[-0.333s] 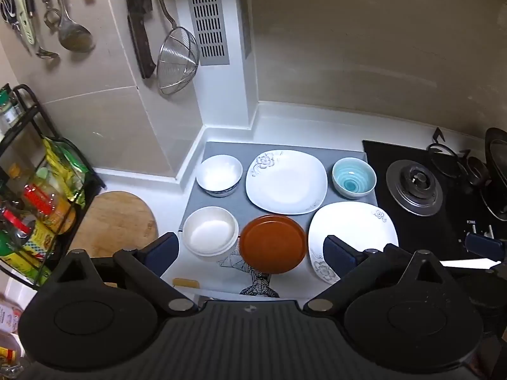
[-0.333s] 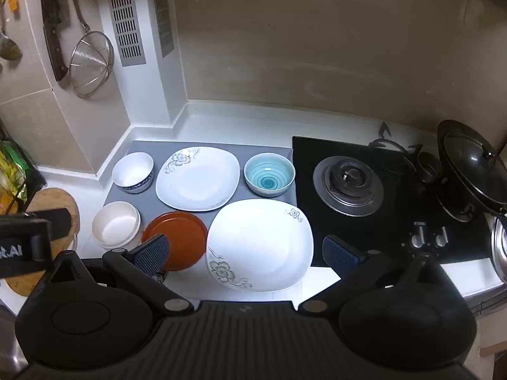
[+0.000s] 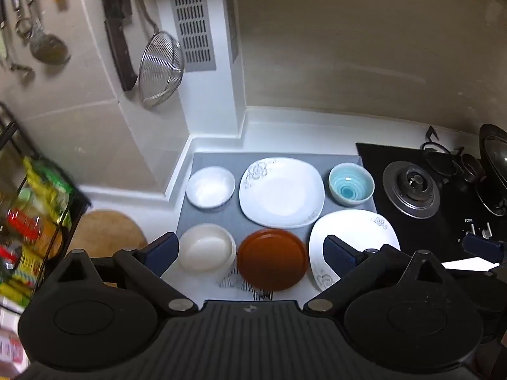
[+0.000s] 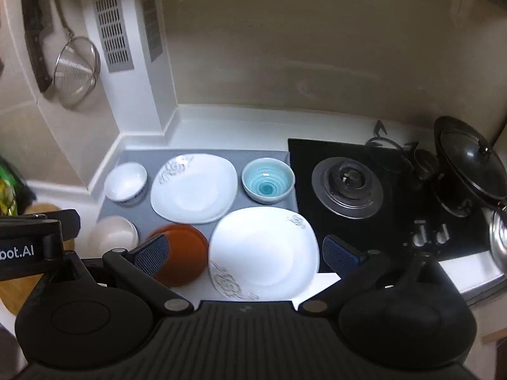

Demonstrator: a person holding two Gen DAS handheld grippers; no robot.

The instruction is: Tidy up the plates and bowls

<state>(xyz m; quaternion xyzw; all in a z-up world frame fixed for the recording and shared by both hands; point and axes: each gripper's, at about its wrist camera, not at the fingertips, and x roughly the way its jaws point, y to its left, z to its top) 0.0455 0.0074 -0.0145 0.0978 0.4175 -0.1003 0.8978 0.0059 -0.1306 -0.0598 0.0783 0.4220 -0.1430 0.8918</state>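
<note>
Both cameras have shifted only slightly since the earlier frame: the dishes sit a little lower and more to the left in the right wrist view, and none of them has changed place on the desk (image 3: 285,126).

Six dishes lie on or around a grey mat (image 3: 221,221). At the back of it stand a small white bowl (image 3: 210,186), a square white plate with a flower pattern (image 3: 282,191) and a blue bowl (image 3: 351,184), side by side from left to right. In front of them come a cream bowl (image 3: 206,247), a brown round plate (image 3: 272,259) and a second square white plate (image 4: 263,251), which overhangs the mat's right edge next to the black stove top (image 4: 348,186).

The left hand-held gripper (image 3: 250,250) hangs above the front row with its jaws spread wide and nothing between them; in its view the cream bowl lies just inside the left finger and the brown round plate sits between the two pads, nearer the right one. The right hand-held gripper (image 4: 247,253) is likewise wide apart and empty, tilted downwards over the second square plate, which fills most of the gap between its pads, while the brown plate lies partly behind its left finger. Neither gripper touches a dish.

A wire strainer (image 3: 161,66) hangs on the wall to the left, and a round wooden board (image 3: 104,234) lies on the desk beside the mat.
</note>
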